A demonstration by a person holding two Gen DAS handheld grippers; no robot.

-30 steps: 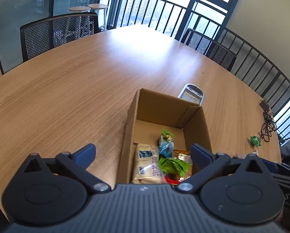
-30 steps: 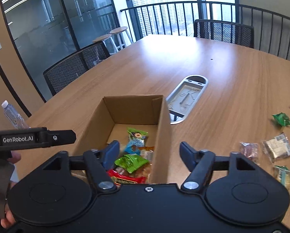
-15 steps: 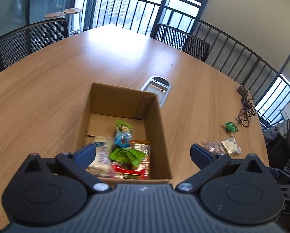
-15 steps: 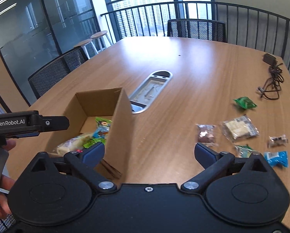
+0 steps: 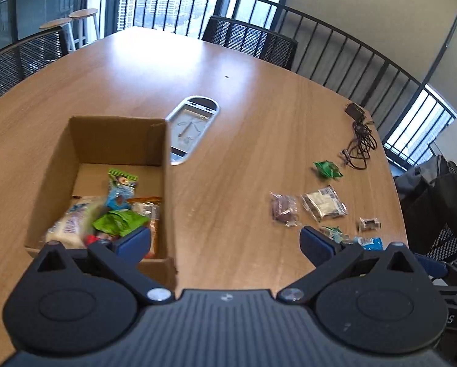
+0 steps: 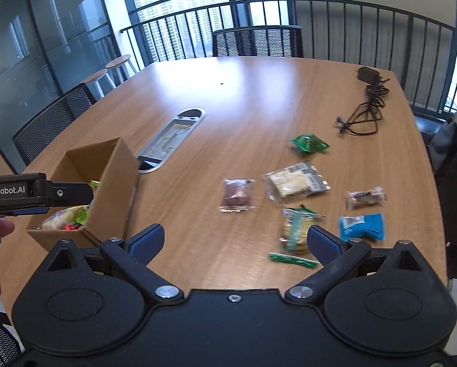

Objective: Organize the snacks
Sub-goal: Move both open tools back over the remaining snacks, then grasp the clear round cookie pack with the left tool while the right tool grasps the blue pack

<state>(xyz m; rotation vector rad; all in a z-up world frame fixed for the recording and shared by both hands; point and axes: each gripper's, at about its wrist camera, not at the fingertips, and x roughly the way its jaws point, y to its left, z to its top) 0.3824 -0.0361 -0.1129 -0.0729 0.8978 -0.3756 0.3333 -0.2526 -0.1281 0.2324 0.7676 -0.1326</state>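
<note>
Right wrist view: right gripper gapes wide, empty, over loose snacks near the table's right edge; left gripper equally wide, cardboard box of packets toward the left edge.

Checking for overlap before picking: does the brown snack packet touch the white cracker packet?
Apart: right wrist view shows bare table between brown snack packet and white cracker packet.

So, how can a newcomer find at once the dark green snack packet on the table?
Start at the cardboard box on the wooden table and look right to the loose snacks. The dark green packet lies farthest back, nearest the black cable, the only all-green crumpled one.
</note>
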